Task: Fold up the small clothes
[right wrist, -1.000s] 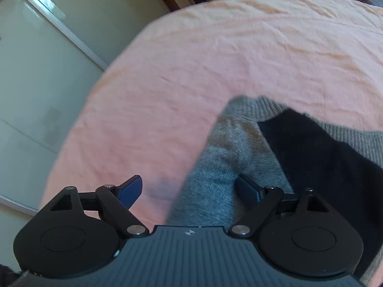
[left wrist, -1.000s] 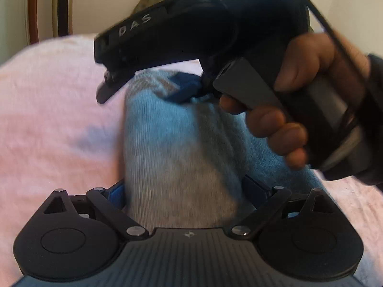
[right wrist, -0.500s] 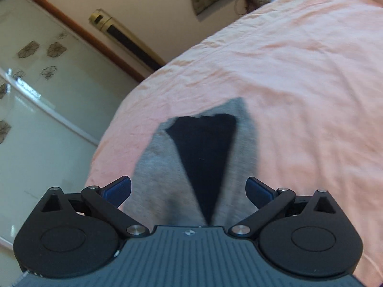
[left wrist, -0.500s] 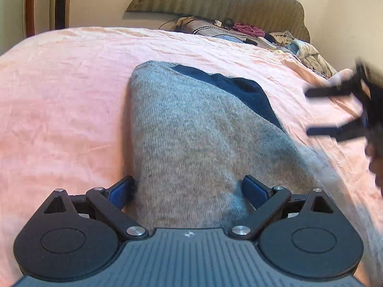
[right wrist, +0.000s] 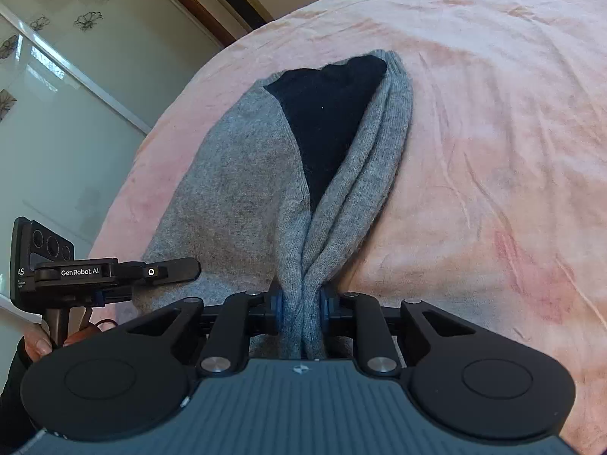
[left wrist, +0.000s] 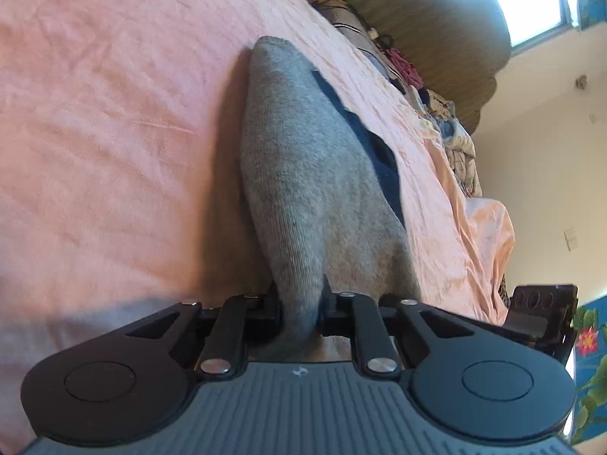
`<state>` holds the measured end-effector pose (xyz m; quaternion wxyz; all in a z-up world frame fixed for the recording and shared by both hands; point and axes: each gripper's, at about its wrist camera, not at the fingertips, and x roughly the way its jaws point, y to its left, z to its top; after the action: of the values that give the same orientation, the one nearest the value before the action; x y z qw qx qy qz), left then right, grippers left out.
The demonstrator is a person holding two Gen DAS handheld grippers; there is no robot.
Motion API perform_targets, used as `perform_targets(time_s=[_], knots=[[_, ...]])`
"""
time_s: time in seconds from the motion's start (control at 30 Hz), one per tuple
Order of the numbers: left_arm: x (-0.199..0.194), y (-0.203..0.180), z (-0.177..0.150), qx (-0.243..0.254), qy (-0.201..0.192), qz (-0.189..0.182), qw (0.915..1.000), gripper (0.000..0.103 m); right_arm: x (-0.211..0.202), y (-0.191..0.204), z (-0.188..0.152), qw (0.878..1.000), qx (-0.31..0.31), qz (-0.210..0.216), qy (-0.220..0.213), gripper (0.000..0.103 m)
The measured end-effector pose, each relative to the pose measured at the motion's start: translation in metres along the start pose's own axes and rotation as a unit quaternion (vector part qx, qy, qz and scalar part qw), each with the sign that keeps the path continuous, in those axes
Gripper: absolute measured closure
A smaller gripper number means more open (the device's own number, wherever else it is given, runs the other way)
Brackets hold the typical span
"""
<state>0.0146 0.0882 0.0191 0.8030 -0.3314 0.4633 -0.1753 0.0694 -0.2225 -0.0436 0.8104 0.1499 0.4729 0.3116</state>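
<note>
A grey knitted garment (left wrist: 303, 174) with a dark navy panel (left wrist: 379, 151) lies lengthwise on the pink bedsheet (left wrist: 114, 132). My left gripper (left wrist: 301, 313) is closing on its near edge, and the pads pinch a bunched fold of grey knit. In the right wrist view the same garment (right wrist: 235, 189) shows its dark panel (right wrist: 326, 113). My right gripper (right wrist: 301, 309) is closing on two gathered grey strips at the near end. The left gripper (right wrist: 182, 269) sits side-on at that view's left, on the garment's near corner, held by a hand (right wrist: 38, 341).
A pile of loose clothes (left wrist: 447, 125) lies by the padded headboard (left wrist: 436, 19) at the bed's far end. Glass sliding doors with flower prints (right wrist: 57, 113) stand beyond the bed's left edge. The pink sheet (right wrist: 493, 151) stretches wide to the right of the garment.
Both grippers went from wide open around the garment's near end to pinched on it. The left view has rolled sideways. The right gripper swung across from the garment's far end to the near edge.
</note>
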Motion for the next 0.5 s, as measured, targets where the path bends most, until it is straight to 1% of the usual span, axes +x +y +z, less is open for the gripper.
perform_targets(time_s=[0.07,0.13,0.2,0.23,0.27,0.3,0.33,0.37,0.4,0.43,0.47,0.5], knots=[[-0.011,-0.008,-0.009,0.025,-0.001,-0.006,0.9997,0.091,-0.016,0.005,-0.007,1.000,-0.024,0.003,0.000,0.081],[-0.016,-0.009,-0.021,0.045,0.014,-0.012,0.9988,0.091,-0.030,0.001,-0.017,1.000,-0.028,0.012,0.005,0.081],[-0.013,-0.004,-0.034,0.051,0.026,0.004,0.9983,0.091,-0.037,-0.008,-0.030,1.000,-0.019,0.015,0.015,0.081],[-0.011,0.000,-0.039,0.054,0.026,0.011,0.9982,0.090,-0.035,-0.013,-0.033,1.000,-0.010,0.013,0.019,0.081],[-0.012,0.004,-0.042,0.050,0.021,0.006,0.9985,0.088,-0.034,-0.020,-0.035,1.000,0.005,0.015,0.014,0.078],[-0.015,0.007,-0.043,0.042,0.017,-0.002,0.9990,0.088,-0.036,-0.025,-0.037,0.999,0.027,0.023,0.005,0.071],[-0.019,0.008,-0.043,0.035,0.017,-0.005,0.9992,0.079,-0.038,-0.028,-0.036,0.999,0.044,0.032,-0.001,0.065],[-0.021,0.008,-0.042,0.031,0.019,-0.009,0.9993,0.067,-0.043,-0.030,-0.035,0.997,0.061,0.043,-0.006,0.049],[-0.024,0.008,-0.042,0.029,0.019,-0.017,0.9993,0.059,-0.049,-0.031,-0.037,0.995,0.072,0.061,-0.015,0.032],[-0.029,0.010,-0.045,0.030,0.017,-0.029,0.9990,0.043,-0.052,-0.031,-0.037,0.994,0.077,0.076,-0.019,0.028],[-0.030,0.011,-0.044,0.027,0.018,-0.036,0.9988,0.035,-0.052,-0.032,-0.037,0.992,0.086,0.092,-0.013,0.027],[-0.028,0.013,-0.044,0.019,0.023,-0.043,0.9986,0.035,-0.048,-0.033,-0.035,0.990,0.095,0.103,-0.004,0.027]])
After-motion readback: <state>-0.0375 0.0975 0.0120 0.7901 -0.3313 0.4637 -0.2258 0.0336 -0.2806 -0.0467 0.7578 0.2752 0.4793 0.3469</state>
